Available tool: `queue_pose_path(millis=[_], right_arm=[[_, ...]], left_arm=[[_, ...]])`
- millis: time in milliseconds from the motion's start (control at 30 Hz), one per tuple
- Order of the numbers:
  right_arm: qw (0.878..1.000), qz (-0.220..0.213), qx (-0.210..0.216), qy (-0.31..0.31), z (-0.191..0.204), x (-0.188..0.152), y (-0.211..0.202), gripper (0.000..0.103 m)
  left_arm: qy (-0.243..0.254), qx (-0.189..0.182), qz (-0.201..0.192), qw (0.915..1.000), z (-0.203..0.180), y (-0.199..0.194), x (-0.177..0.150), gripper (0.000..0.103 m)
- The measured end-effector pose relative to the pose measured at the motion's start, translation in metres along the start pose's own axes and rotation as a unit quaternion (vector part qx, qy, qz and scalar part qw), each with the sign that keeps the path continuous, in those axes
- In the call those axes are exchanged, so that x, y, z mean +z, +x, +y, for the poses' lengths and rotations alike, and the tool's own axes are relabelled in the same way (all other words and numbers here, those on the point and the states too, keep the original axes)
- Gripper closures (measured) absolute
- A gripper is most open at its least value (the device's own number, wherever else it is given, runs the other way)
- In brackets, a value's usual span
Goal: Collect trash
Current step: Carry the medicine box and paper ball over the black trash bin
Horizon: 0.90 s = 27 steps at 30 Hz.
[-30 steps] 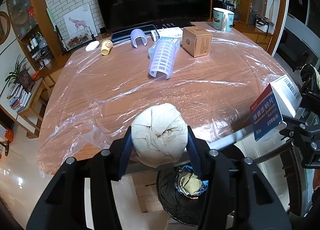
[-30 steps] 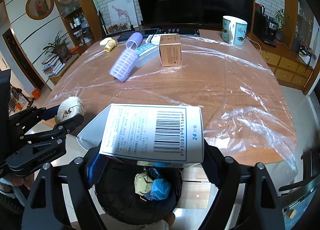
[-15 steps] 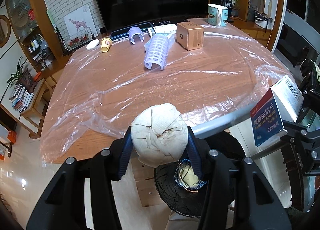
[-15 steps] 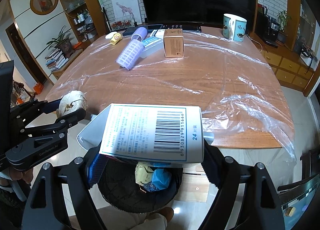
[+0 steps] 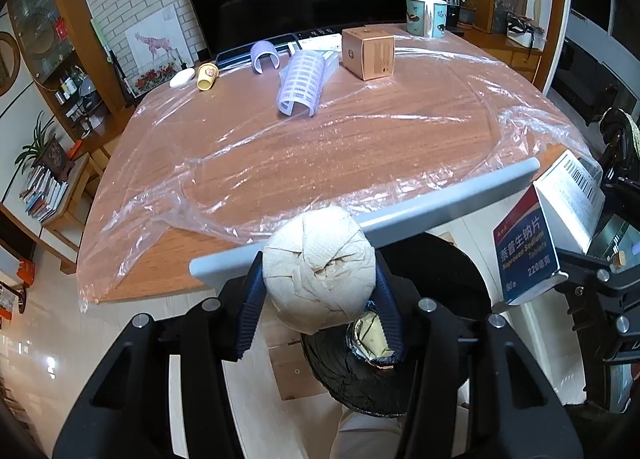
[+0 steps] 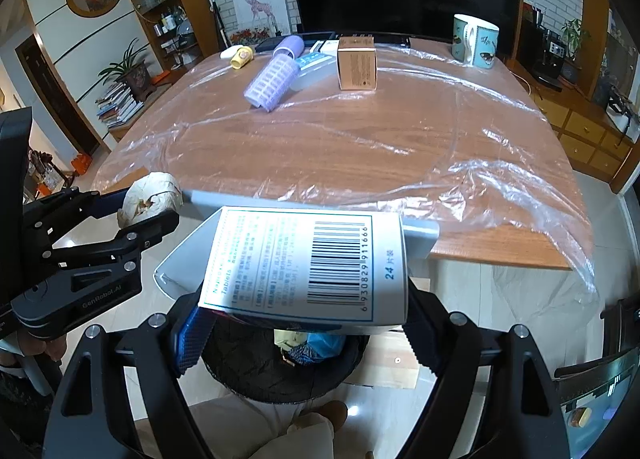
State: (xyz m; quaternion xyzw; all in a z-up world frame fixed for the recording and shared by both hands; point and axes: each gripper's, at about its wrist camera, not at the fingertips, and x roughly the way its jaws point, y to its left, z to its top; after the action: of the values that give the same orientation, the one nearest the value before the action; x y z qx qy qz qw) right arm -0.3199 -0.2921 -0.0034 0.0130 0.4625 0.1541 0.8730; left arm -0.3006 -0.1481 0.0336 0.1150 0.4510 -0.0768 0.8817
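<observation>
My left gripper (image 5: 320, 291) is shut on a crumpled ball of beige paper (image 5: 320, 271), held just above the black trash bin (image 5: 360, 383) below the table's near edge. The ball also shows in the right wrist view (image 6: 150, 199). My right gripper (image 6: 304, 299) is shut on a white and blue medicine box (image 6: 304, 263) with a barcode, held over the same bin (image 6: 248, 367), which holds crumpled trash. The box also shows at the right of the left wrist view (image 5: 548, 227).
A wooden table (image 6: 360, 139) under clear plastic film carries a brown carton (image 6: 356, 63), purple hair rollers (image 6: 272, 79), a small yellow cup (image 6: 241, 56) and a teal mug (image 6: 475, 41). A grey bar (image 5: 400, 215) runs along the near edge.
Both grippers have drawn back and risen from the table with their loads. The table looks farther away and the bin below shows more.
</observation>
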Motion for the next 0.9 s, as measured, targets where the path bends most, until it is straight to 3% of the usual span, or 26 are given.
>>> queue_pose_path(millis=[900], right_arm=[[0.999,0.054,-0.005,-0.001,0.003,-0.034,0.035,0.023]], left_arm=[[0.011,-0.008,0.040,0.9991,-0.007,0.021,-0.031,0.052]])
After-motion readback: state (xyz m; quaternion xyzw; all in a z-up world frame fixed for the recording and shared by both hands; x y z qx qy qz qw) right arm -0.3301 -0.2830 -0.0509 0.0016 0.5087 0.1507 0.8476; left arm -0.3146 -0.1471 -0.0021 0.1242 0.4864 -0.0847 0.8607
